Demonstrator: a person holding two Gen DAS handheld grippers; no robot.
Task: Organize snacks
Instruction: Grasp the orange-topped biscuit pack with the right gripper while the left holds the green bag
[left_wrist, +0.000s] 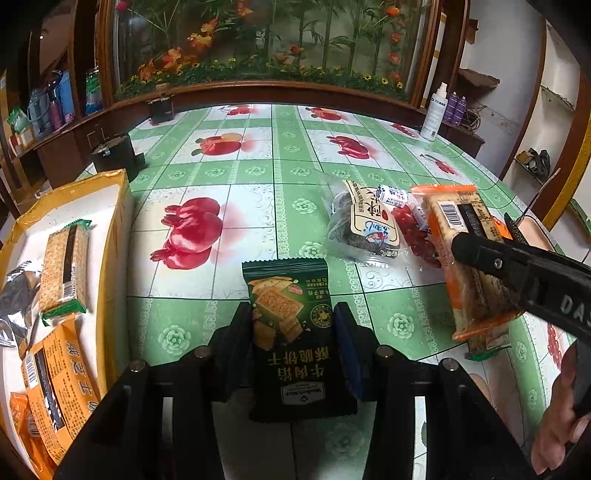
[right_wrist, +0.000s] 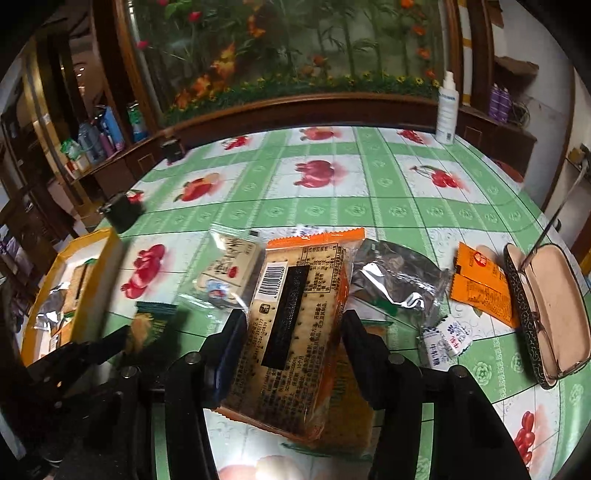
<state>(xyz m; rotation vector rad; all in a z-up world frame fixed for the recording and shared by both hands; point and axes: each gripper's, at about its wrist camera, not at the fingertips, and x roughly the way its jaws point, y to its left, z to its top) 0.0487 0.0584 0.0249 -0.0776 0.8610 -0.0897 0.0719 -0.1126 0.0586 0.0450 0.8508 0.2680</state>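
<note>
My left gripper (left_wrist: 291, 314) is shut on a dark green cracker packet (left_wrist: 293, 332), held above the table; the packet also shows blurred in the right wrist view (right_wrist: 151, 325). My right gripper (right_wrist: 293, 321) is shut on an orange cracker pack (right_wrist: 295, 325) with a barcode, which also shows in the left wrist view (left_wrist: 469, 258). A yellow-rimmed box (left_wrist: 110, 229) at the left holds several snack packs, among them a green-edged cracker pack (left_wrist: 64, 269). More snacks lie on the table: a clear bag with a beige label (left_wrist: 364, 225), a silver packet (right_wrist: 395, 280), an orange sachet (right_wrist: 480, 284).
An open glasses case (right_wrist: 546, 306) lies at the table's right edge. A white spray bottle (right_wrist: 447, 110) stands at the far right. Two small black pots (left_wrist: 114, 155) stand at the far left. Small white candy wrappers (right_wrist: 447, 339) lie near the silver packet.
</note>
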